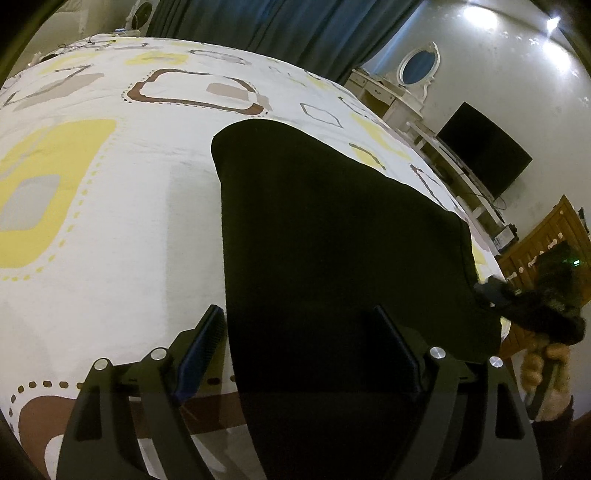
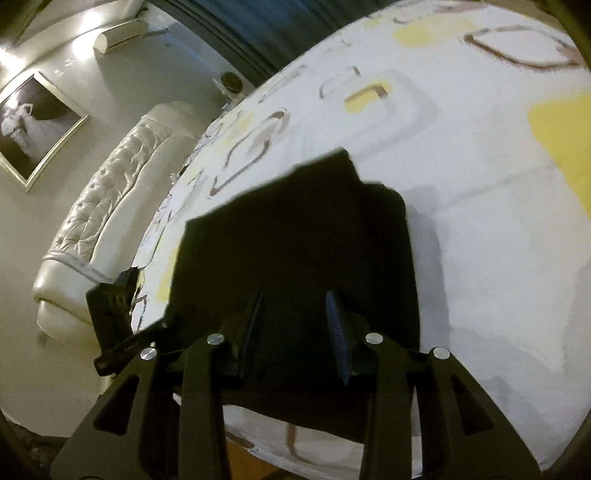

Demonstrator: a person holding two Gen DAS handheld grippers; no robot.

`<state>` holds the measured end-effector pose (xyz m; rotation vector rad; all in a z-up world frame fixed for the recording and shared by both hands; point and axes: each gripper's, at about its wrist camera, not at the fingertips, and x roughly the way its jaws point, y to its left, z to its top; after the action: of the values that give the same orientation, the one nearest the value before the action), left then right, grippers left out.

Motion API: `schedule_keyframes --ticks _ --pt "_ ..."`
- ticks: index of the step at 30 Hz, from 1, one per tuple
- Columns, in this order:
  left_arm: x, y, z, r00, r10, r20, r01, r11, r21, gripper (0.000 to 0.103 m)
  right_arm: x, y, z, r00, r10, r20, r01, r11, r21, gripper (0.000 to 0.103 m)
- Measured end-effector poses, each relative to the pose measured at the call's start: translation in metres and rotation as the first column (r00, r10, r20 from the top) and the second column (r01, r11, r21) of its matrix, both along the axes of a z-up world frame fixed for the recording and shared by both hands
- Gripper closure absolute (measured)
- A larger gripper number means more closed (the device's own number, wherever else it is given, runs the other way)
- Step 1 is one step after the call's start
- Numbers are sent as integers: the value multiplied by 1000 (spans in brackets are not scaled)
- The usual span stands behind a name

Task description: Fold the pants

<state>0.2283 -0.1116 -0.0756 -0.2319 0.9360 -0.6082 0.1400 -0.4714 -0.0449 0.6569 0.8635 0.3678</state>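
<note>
One pair of black fabric pants [image 1: 332, 236], folded into a broad flat panel, lying on one bed under a white bedsheet [image 1: 140, 192] printed with yellow, brown and grey rounded squares. In the left wrist view, pants spread from the middle of the sheet toward the camera, near end under the claw; in the right wrist view, same pants [image 2: 295, 236] near the bed's edge.

Two claws counted, each with two black fingers and ribbed dark-blue pads. Left claw [image 1: 299, 350] tilted downward over the near end of the pants, jaws spread wide; one finger over the bare sheet just beside the cloth edge, the other over the black fabric. No cloth pinched there. Seen also in the right wrist view at the left edge, as a dark shape [image 2: 110, 314] beside the bed.

Right claw [image 2: 297, 328] tilted down over the near part of the pants, jaws partly apart, black cloth behind the gap; whether a pad touches the fabric, impossible to tell. In the left wrist view, right claw [image 1: 487, 291] at the far right corner of the pants, one hand [image 1: 546, 369] gripping its handle, blurred.

Around: one teal curtain [image 1: 295, 26], one oval mirror [image 1: 419, 68], one dark flat screen [image 1: 484, 147], one white tufted headboard [image 2: 107, 206], one framed picture [image 2: 33, 129]. No writing readable anywhere.
</note>
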Motion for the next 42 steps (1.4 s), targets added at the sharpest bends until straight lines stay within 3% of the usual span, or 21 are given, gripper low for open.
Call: schedule_keyframes --ticks 2,6,7,9,10,11,19,21,27,32,37,39,40,42 --pt "0 -1 0 1000 -5 1 5 1000 -1 22 -2 -8 -6 1000 -11 -1 11 1000 15 81" --pt "-1 -1 0 1000 -8 5 8 1000 2 22 -7 -21 -14 1000 -23 -12 24 998 53 85" --pt "-1 -2 0 1000 -8 6 8 1000 4 22 -8 -23 -14 1000 -24 -13 25 998 65 81" --pt "-2 -2 1 1000 -10 12 10 1000 13 22 -14 -29 -4 999 -39 10 38 998 58 51" --pt "-2 -3 2 1000 -11 15 11 1000 18 22 -18 -32 1 998 -59 21 58 998 32 28" --pt "-2 -3 2 1000 -13 18 12 1000 24 21 -20 -34 4 998 -64 27 64 998 14 23" --pt "-2 -4 3 999 -18 31 16 998 56 17 -12 -69 -28 996 -45 -78 50 997 62 20" --pt "-1 -2 2 1000 -19 20 18 999 45 17 -6 -71 -37 997 -2 -76 12 991 130 12" --pt "8 -2 0 999 -43 -1 43 999 23 16 24 -56 -41 985 148 -88 -129 972 198 7" --pt "13 -7 -2 998 -68 -1 68 997 21 16 48 -33 -39 961 256 -102 -237 957 167 6" --pt "20 -9 -3 993 -121 -13 121 992 18 15 57 -27 -38 955 282 -91 -260 946 195 8" --pt "22 -11 -4 991 -134 -9 134 991 20 14 57 -25 -38 955 281 -94 -263 949 172 24" --pt "22 -12 -5 990 -138 -4 138 990 19 14 58 -26 -40 956 274 -106 -255 953 166 47" --pt "22 -14 -6 989 -150 1 150 989 12 16 59 -30 -47 957 264 -117 -239 952 190 54"
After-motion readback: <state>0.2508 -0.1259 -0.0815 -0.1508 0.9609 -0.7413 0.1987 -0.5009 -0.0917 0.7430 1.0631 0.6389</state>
